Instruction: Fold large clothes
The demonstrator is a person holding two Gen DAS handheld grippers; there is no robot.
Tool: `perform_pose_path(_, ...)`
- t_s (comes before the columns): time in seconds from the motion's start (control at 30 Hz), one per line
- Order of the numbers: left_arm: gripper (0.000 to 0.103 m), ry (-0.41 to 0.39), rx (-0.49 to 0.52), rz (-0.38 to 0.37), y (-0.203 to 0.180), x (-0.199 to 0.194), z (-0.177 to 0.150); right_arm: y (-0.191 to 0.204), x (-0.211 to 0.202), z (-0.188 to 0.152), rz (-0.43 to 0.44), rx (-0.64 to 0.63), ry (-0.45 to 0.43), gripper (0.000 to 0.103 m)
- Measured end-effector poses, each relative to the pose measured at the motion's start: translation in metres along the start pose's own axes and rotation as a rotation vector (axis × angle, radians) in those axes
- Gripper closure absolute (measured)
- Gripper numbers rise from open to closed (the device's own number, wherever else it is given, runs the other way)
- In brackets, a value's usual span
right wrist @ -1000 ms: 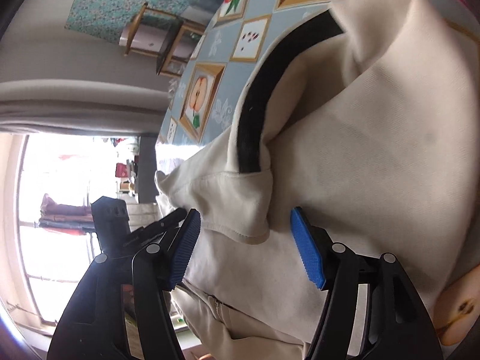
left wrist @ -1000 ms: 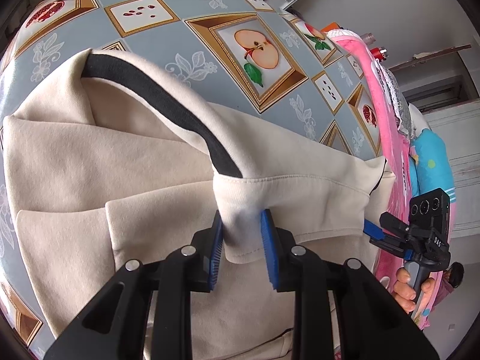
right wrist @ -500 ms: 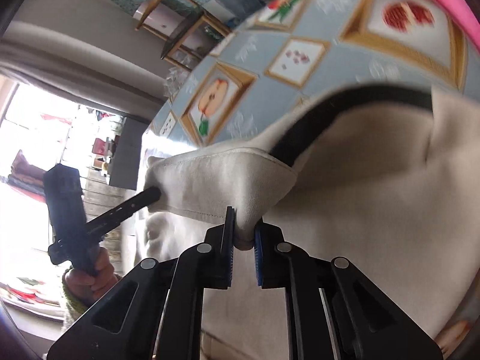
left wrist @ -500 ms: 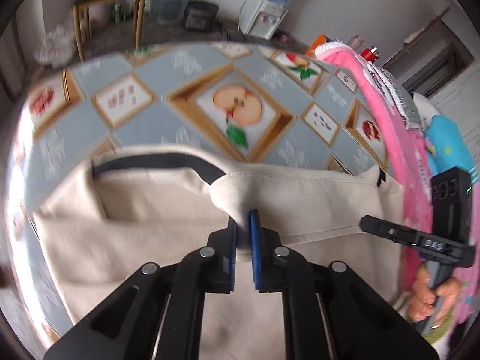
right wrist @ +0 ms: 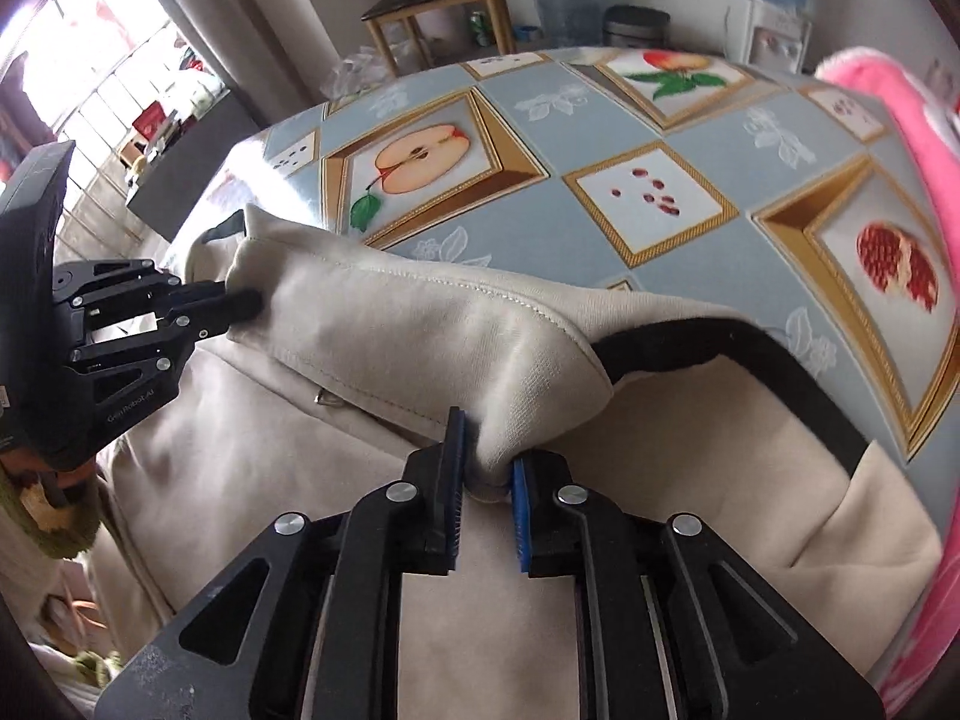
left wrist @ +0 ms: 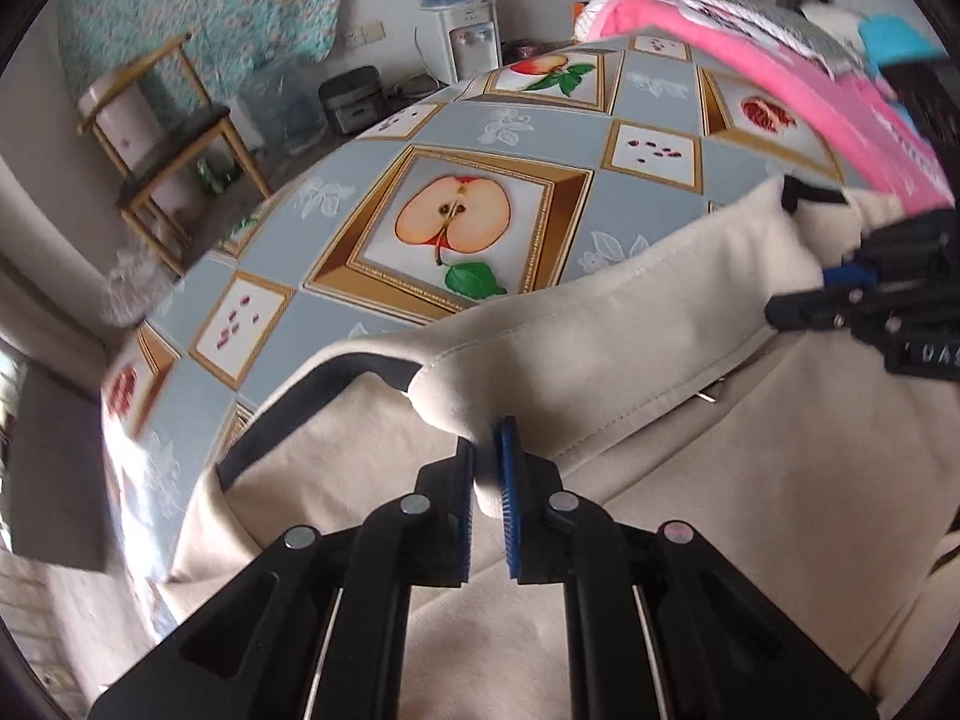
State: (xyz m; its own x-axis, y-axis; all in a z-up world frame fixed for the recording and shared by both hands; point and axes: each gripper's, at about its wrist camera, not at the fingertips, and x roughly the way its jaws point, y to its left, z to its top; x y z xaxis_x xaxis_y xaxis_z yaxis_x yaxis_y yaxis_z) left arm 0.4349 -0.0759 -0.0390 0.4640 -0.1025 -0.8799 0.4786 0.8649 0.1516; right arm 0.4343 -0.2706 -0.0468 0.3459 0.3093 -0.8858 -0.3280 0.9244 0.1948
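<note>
On the table: a cream garment (left wrist: 690, 480) lies spread over a glossy tablecloth (left wrist: 654, 84) of grey-blue squares with gold-framed fruit pictures, a halved apple and a pomegranate among them.
Room beyond: a wooden chair (left wrist: 162, 138) stands past the far table edge, a water dispenser (left wrist: 462, 36) against the wall, floral fabric hanging above them; a barred window (right wrist: 90, 72) shows bright at the left of the right wrist view.
Beside the garment: a pink cloth (left wrist: 780, 60) lies along the right edge of the table.
Garment look: thick, sweatshirt-like cloth with a stitched hem and a black band (right wrist: 720, 342) running along one edge; a small metal zipper pull (right wrist: 324, 399) shows under the raised fold.
Fold: the hem edge is lifted in a ridge between the two grippers, over the flat layer below.
Left gripper (left wrist: 486, 486): clamped on a pinch of the hem.
Right gripper (right wrist: 487, 480): jaws have just been easing apart slightly, yet its blue pads (right wrist: 521, 510) press a bunch of the hem between them.
</note>
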Motion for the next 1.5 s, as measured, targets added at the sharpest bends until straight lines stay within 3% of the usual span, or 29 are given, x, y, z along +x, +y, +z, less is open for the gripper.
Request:
perform_pose_path(0.13,0.094,-0.007,0.028,0.064,-0.011,0.006,0.004,-0.017,0.0,-0.003,0.055,0.089,-0.002,0.077)
perform_pose_path(0.17,0.094,-0.01,0.039,0.074,-0.012,0.005,0.003,-0.018,-0.001,-0.004,0.064,0.116,0.0,0.07)
perform_pose_path(0.2,0.094,-0.013,0.046,0.076,-0.013,0.004,0.001,-0.022,-0.007,-0.009,0.072,0.153,-0.001,0.052)
perform_pose_path(0.27,0.094,-0.023,0.058,0.075,-0.013,0.003,-0.001,-0.024,-0.017,-0.017,0.008,0.189,-0.01,0.037)
perform_pose_path(0.4,0.094,-0.03,0.057,0.073,-0.013,0.003,-0.002,-0.028,-0.05,-0.025,-0.154,0.254,-0.09,0.037)
perform_pose_path(0.47,0.094,-0.031,0.051,0.075,-0.013,0.001,-0.002,-0.021,-0.063,-0.022,-0.181,0.252,-0.154,0.045)
perform_pose_path(0.53,0.094,-0.031,0.052,0.077,-0.014,0.001,-0.002,-0.002,-0.067,-0.014,-0.12,0.206,-0.206,0.055)
perform_pose_path(0.73,0.094,-0.043,0.009,0.033,-0.009,0.001,-0.004,0.048,-0.024,0.013,0.022,0.086,-0.181,0.091)
perform_pose_path(0.87,0.092,-0.071,-0.055,-0.039,0.005,-0.002,-0.01,0.048,0.008,0.011,0.063,0.111,-0.099,0.093)
perform_pose_path(0.97,0.084,-0.085,-0.157,-0.111,0.028,-0.008,-0.011,0.039,0.008,0.008,0.105,0.137,-0.087,0.093)
perform_pose_path(1.03,0.083,-0.116,-0.26,-0.174,0.049,-0.016,-0.013,0.04,0.011,0.008,0.104,0.126,-0.077,0.093)
perform_pose_path(1.07,0.084,-0.137,-0.313,-0.171,0.059,-0.022,-0.014,0.042,0.01,0.008,0.097,0.113,-0.075,0.093)
perform_pose_path(1.17,0.084,-0.19,-0.363,-0.209,0.069,-0.036,-0.015,0.045,0.01,0.007,0.081,0.098,-0.067,0.093)
perform_pose_path(1.3,0.084,-0.186,-0.272,-0.285,0.04,-0.039,-0.005,0.046,0.009,0.002,0.07,0.09,-0.068,0.093)
perform_pose_path(1.37,0.084,-0.117,-0.175,-0.316,0.012,-0.029,0.0,0.045,0.01,0.003,0.07,0.091,-0.07,0.093)
perform_pose_path(1.47,0.084,-0.006,-0.03,-0.158,-0.021,-0.002,0.0,0.045,0.009,0.002,0.064,0.082,-0.064,0.093)
perform_pose_path(1.5,0.084,-0.031,-0.015,-0.132,-0.026,-0.004,0.0,0.046,0.008,0.001,0.049,0.068,-0.061,0.093)
